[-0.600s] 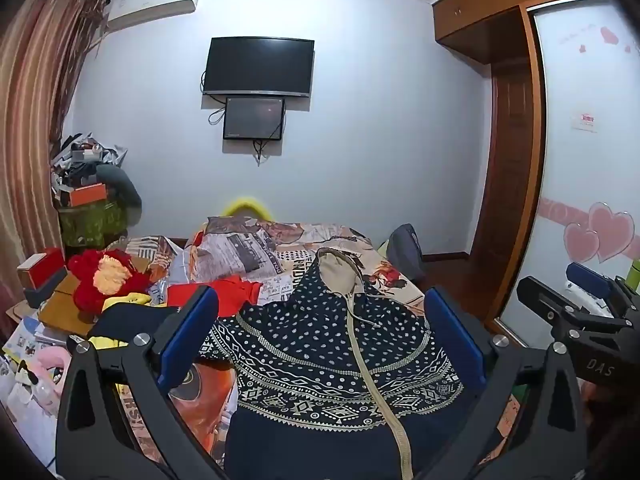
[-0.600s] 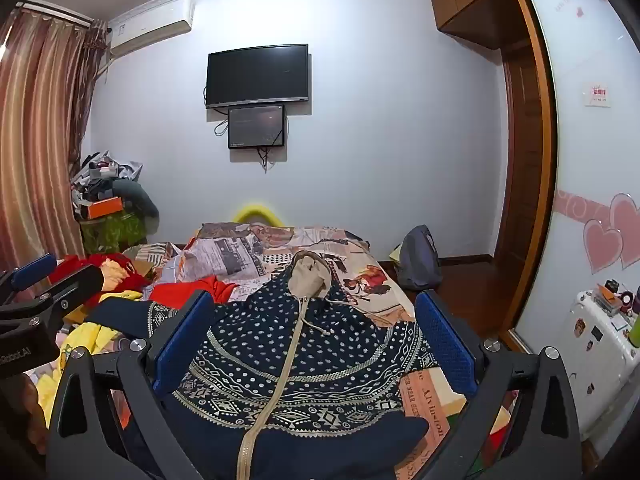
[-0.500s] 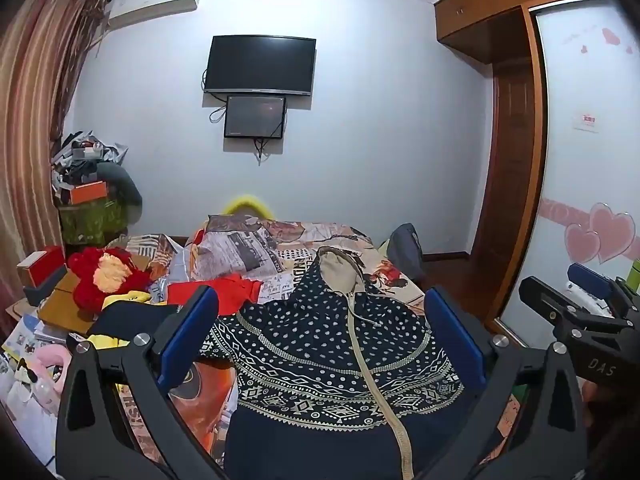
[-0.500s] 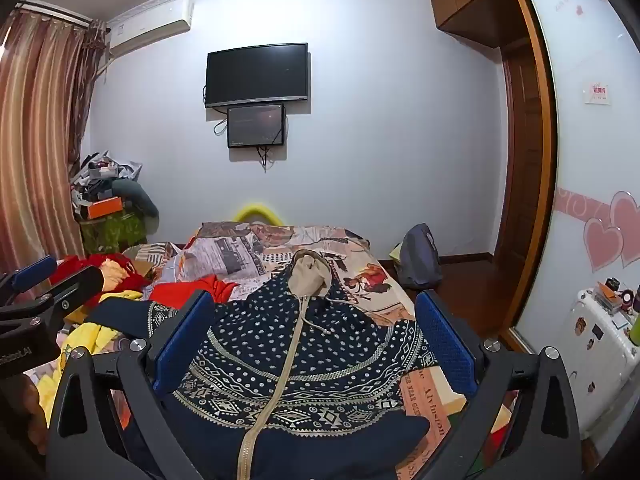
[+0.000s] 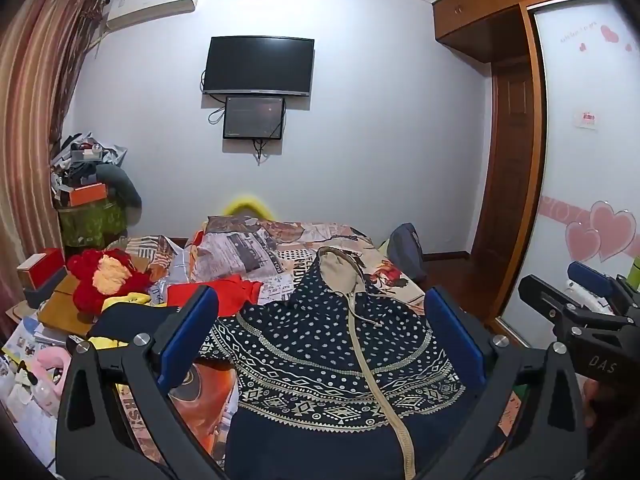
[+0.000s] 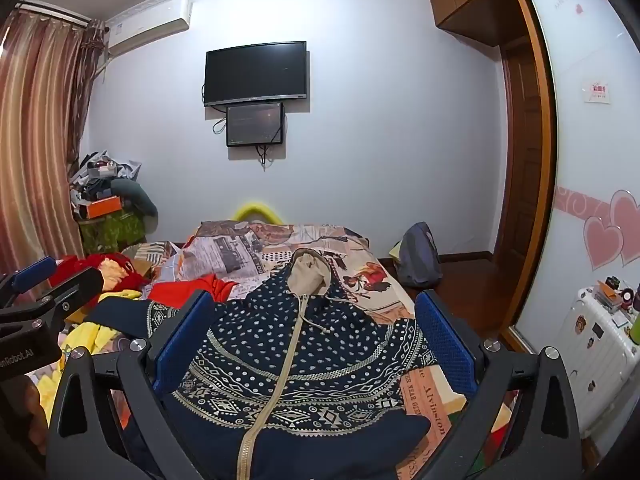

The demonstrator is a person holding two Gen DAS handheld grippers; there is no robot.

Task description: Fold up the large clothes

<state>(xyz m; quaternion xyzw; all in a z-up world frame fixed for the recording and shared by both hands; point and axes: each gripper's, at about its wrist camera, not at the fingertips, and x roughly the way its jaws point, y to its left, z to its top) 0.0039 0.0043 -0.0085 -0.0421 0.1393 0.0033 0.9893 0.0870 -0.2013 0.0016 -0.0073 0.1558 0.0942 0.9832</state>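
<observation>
A navy zip hoodie (image 5: pixel 332 360) (image 6: pixel 296 360) with beige patterns and a beige-lined hood lies flat on the bed, hood pointing away from me. My left gripper (image 5: pixel 320 340) hovers open above its near part, nothing between the blue pads. My right gripper (image 6: pixel 312 340) is open as well, held over the same garment. The right gripper (image 5: pixel 580 312) shows at the right edge of the left wrist view; the left gripper (image 6: pixel 36 304) shows at the left edge of the right wrist view.
The bed (image 5: pixel 288 240) has a newspaper-print cover. Red and yellow clothes (image 5: pixel 224 296) and a red plush toy (image 5: pixel 104 280) pile up at the left. A grey backpack (image 6: pixel 418 256) sits on the floor at the right, a white suitcase (image 6: pixel 600 356) nearer.
</observation>
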